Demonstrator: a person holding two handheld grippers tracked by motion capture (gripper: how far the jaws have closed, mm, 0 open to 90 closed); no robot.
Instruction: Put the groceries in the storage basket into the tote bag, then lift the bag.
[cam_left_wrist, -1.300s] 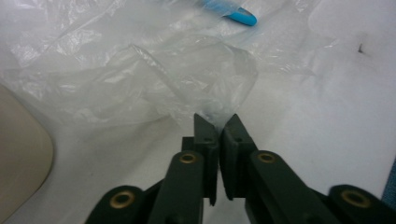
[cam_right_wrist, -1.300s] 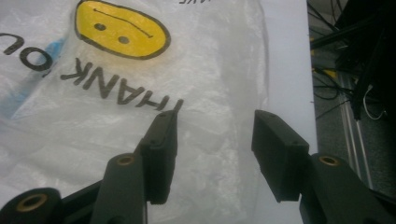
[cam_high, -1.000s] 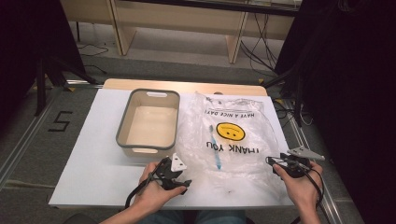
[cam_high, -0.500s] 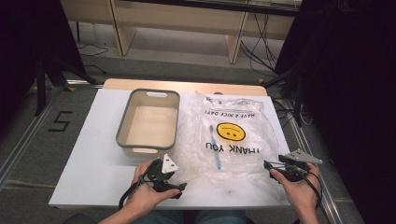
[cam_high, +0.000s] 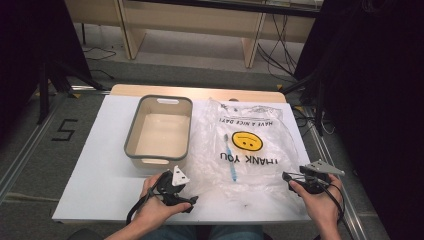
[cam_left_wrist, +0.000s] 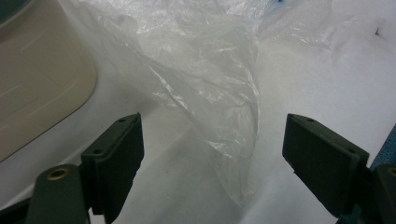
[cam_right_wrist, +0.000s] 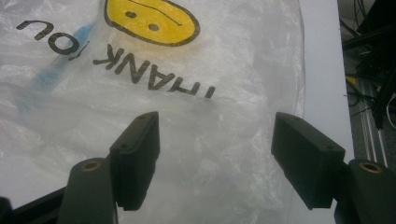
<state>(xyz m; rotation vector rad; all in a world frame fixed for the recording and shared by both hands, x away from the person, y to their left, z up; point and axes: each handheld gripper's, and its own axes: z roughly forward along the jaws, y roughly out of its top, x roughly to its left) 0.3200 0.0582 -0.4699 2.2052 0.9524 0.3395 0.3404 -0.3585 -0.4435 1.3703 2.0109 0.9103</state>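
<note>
A: So, nearest to the person, the left gripper (cam_high: 186, 196) lies low on the white surface (cam_high: 95, 165), at the near left corner of the plastic bag (cam_high: 250, 150). Its jaws have just been opening and now stand wide apart; in the left gripper view a crumpled fold of the bag (cam_left_wrist: 210, 88) lies between the left gripper (cam_left_wrist: 212, 149) pads, but they do not press on it.

B: And the right gripper (cam_high: 289, 177)?

A: It is at the near right corner of the same bag. Its jaws have also just been opening and are released. In the right gripper view the thin film (cam_right_wrist: 215, 154) lies under and between them, loose.

B: Where is the bag itself?

A: It lies flat on the right half of the surface, with a yellow smiley face (cam_high: 247, 140) and "THANK YOU" printed on it. A blue toothbrush (cam_high: 229, 156) shows through the film. Just beside the bag, on the left, stands a grey tub (cam_high: 159, 131), farther from the person than the left gripper.
</note>
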